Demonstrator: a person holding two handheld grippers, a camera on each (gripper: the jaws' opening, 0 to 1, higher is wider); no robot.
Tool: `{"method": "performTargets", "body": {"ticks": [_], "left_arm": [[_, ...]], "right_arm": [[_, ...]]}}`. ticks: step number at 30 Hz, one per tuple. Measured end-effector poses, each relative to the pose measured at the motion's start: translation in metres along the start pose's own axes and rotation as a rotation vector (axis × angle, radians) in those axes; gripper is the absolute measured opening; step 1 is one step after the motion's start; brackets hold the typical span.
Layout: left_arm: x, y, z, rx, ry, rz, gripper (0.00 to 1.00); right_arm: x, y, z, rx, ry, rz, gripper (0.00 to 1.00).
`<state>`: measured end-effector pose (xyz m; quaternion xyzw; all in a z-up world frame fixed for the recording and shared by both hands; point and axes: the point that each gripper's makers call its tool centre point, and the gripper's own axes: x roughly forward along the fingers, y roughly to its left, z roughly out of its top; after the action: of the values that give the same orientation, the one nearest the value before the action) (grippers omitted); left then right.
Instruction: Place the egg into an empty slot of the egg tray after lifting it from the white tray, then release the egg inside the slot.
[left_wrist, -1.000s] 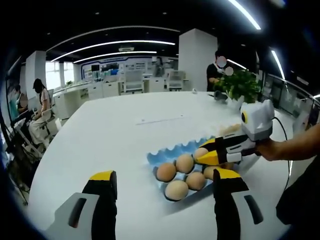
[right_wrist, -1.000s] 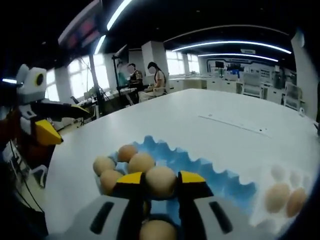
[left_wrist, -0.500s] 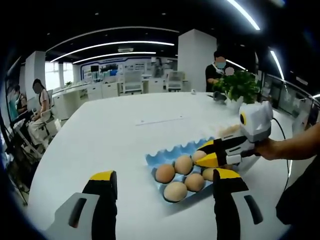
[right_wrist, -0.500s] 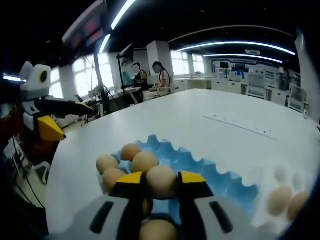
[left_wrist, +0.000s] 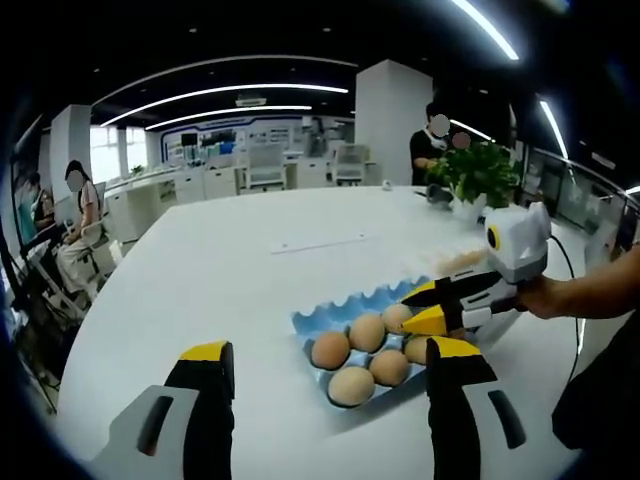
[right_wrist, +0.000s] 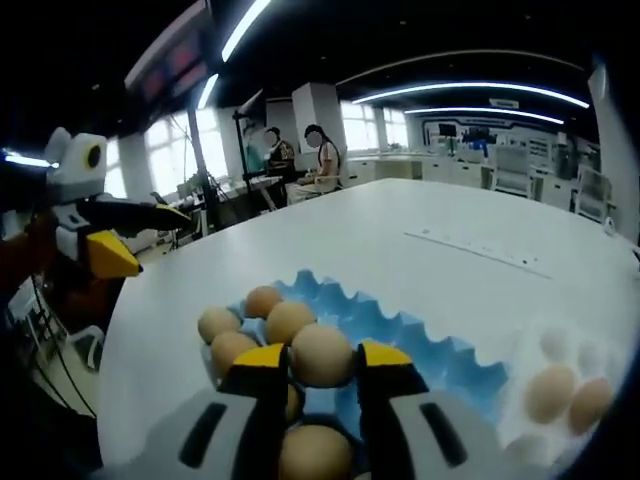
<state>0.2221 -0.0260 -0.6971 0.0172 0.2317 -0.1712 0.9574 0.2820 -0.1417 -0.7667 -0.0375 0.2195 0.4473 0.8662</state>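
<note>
The blue egg tray (left_wrist: 343, 313) lies on the white table and holds several brown eggs. My right gripper (left_wrist: 424, 307) reaches in from the right over the tray's near side. In the right gripper view its yellow-tipped jaws (right_wrist: 321, 358) are shut on a brown egg (right_wrist: 320, 354), held just above the blue tray (right_wrist: 420, 336) and the eggs lying in it. The white tray (right_wrist: 560, 362) with two eggs sits at the right. My left gripper (left_wrist: 330, 352) is open in front of the tray with nothing between its jaws; it appears as the left gripper (right_wrist: 140, 235) at far left.
A potted plant (left_wrist: 480, 170) stands at the table's far right edge near the white tray (left_wrist: 455, 262). A person's hand (left_wrist: 560, 295) holds the right gripper. People sit and stand at desks beyond the table. The table edge (right_wrist: 110, 330) curves close on the left.
The right gripper has shifted slightly over the blue tray with the egg still held. The left gripper has stayed open in the same place.
</note>
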Motion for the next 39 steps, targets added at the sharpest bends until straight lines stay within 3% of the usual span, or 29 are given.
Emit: {"method": "performTargets", "body": {"ticks": [9,18,24,29,32,36,39], "left_arm": [[0.002,-0.004,0.002,0.008,-0.002,-0.01,0.8],[0.004,-0.007,0.002,0.009,-0.002,-0.018,0.79],[0.004,-0.006,0.002,0.012,-0.001,-0.018,0.79],[0.005,-0.008,0.002,0.012,0.002,-0.023,0.79],[0.006,-0.01,0.002,0.012,0.001,-0.026,0.79],[0.007,-0.011,0.003,0.015,-0.001,-0.029,0.79],[0.006,-0.011,0.003,0.012,-0.002,-0.03,0.79]], "right_arm": [[-0.018,-0.011,-0.005,0.021,-0.007,-0.036,0.26],[-0.052,-0.044,-0.015,0.061,-0.015,-0.134,0.26],[-0.099,-0.082,-0.021,0.062,-0.057,-0.304,0.25],[-0.158,-0.129,-0.023,0.074,-0.117,-0.527,0.25],[-0.197,-0.161,-0.033,0.115,-0.127,-0.672,0.25],[-0.23,-0.187,-0.048,0.094,-0.098,-0.798,0.25],[-0.235,-0.191,-0.055,0.125,-0.091,-0.805,0.25]]}}
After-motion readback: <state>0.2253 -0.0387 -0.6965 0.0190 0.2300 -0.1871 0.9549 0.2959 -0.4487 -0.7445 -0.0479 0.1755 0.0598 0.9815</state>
